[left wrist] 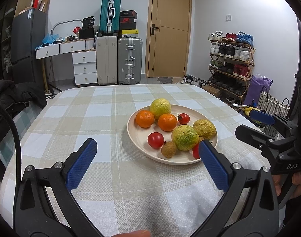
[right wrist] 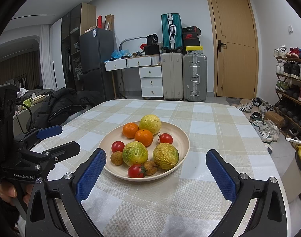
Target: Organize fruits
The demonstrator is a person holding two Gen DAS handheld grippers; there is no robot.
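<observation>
A cream plate (left wrist: 136, 136) (right wrist: 182, 136) sits on the checked tablecloth and holds all the fruit: two oranges (left wrist: 144, 118) (right wrist: 143, 137), three yellow-green passion fruits (left wrist: 185, 137) (right wrist: 135, 153), three red tomatoes (left wrist: 155, 140) (right wrist: 136, 171) and two small brown longans (left wrist: 168, 149) (right wrist: 116, 158). My left gripper (left wrist: 146, 150) is open and empty, just in front of the plate's near left side. My right gripper (right wrist: 156, 160) is open and empty, in front of the plate; it also shows at the right in the left wrist view (left wrist: 249, 124).
The checked tablecloth (left wrist: 91, 118) (right wrist: 209, 122) covers the whole table. A black jacket (right wrist: 61, 102) lies off the left edge. A shoe rack (left wrist: 231, 63), a purple bag (left wrist: 259, 86) and a woven basket (left wrist: 273, 102) stand on the right. Suitcases (left wrist: 118, 59) stand by the far wall.
</observation>
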